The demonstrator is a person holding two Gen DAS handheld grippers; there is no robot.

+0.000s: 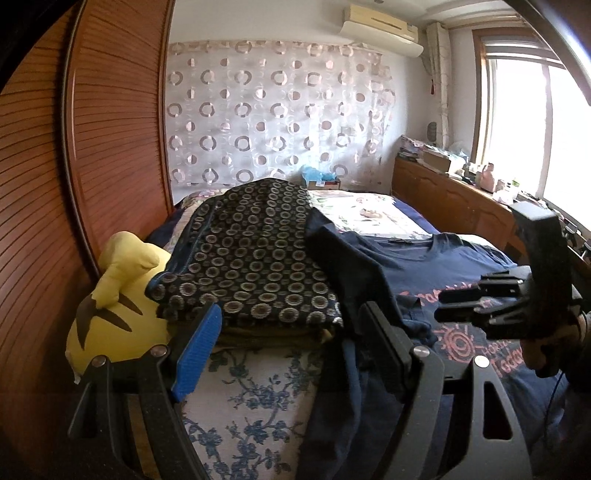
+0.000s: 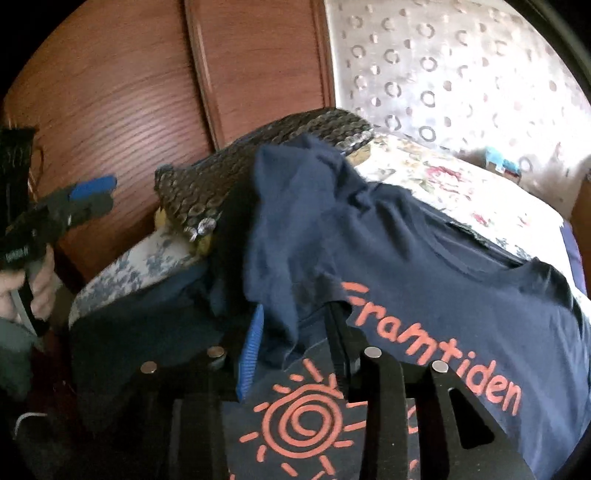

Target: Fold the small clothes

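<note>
A navy T-shirt [image 2: 436,280] with an orange sun and the word "Framtiden" lies spread on the bed [image 1: 373,214], its neck toward the circle-patterned curtain [image 1: 273,110].

The right wrist view shows what the left one does not: the right gripper [image 2: 295,328] has its fingers closed in on a raised fold of the T-shirt's sleeve edge, the cloth bunched between the blue pad [image 2: 251,350] and the black finger. It also catches the left gripper [image 2: 90,199] off to the T-shirt's left, in front of the wooden wardrobe [image 2: 122,92], its tips close together in this blurred side view, with a hand [image 2: 35,288] on its grip.

The left wrist view shows the left gripper [image 1: 288,328] with fingers spread wide and nothing between them, over the T-shirt's edge. Only here do a yellow plush [image 1: 122,295], a window [image 1: 524,125] and an air conditioner [image 1: 380,31] appear. A folded circle-print cloth [image 1: 251,251] sits left of the T-shirt, a sleeve draped against it. The right gripper [image 1: 461,306] shows over the print; from here I cannot tell its state.
</note>
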